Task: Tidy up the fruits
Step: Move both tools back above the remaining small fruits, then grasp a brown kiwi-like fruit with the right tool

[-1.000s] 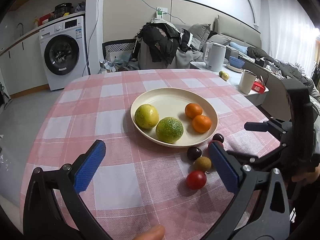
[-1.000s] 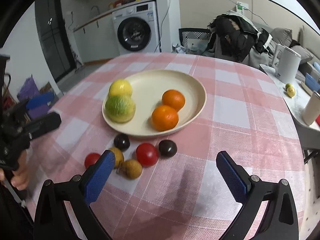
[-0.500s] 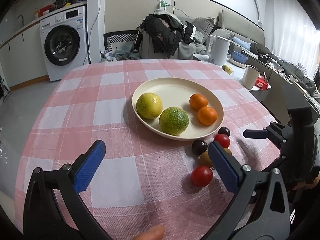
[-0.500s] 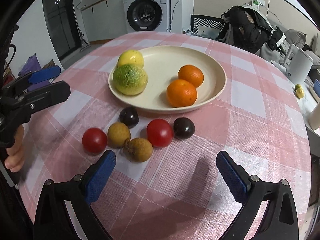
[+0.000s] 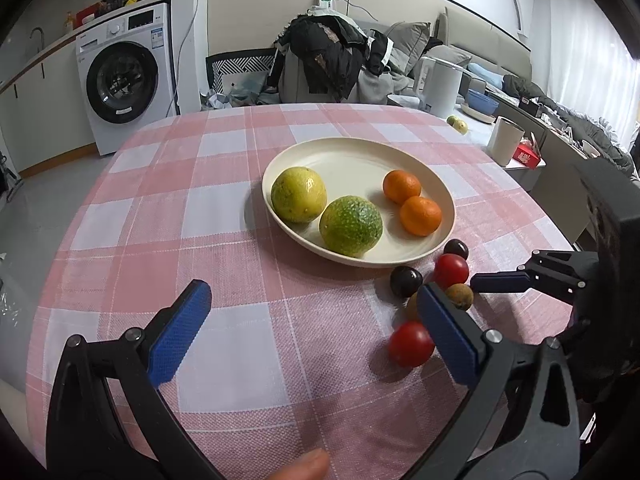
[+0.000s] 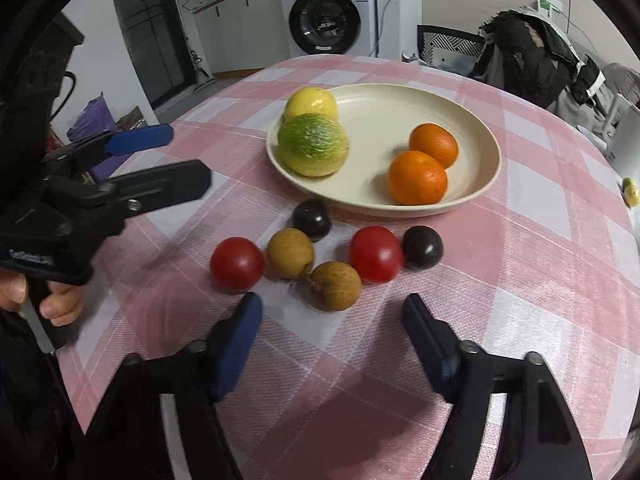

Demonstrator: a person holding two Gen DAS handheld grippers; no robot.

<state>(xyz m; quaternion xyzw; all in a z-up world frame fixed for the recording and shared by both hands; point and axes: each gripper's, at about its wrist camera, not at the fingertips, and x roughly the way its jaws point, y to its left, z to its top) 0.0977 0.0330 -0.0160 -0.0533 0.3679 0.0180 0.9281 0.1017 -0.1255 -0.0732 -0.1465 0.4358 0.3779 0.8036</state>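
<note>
So the round counter with the pink-and-white checked cloth (image 6: 540, 240) carries a wide cream plate (image 6: 400, 108), and on that sit a yellow citrus (image 6: 310, 102), a green-mottled citrus (image 6: 313, 150) touching it, and two small oranges (image 6: 418, 178) side by side. Just off the plate's near rim on the cloth is a loose cluster: two red cherry tomatoes (image 6: 237, 263), two brown longans (image 6: 334, 286) and two dark plums (image 6: 422, 247). The right claw (image 6: 332, 328) has just been closing, still apart with nothing between its pads, right by the nearer longan. The left claw (image 5: 312, 316) is wide open, empty, over the cloth.
</note>
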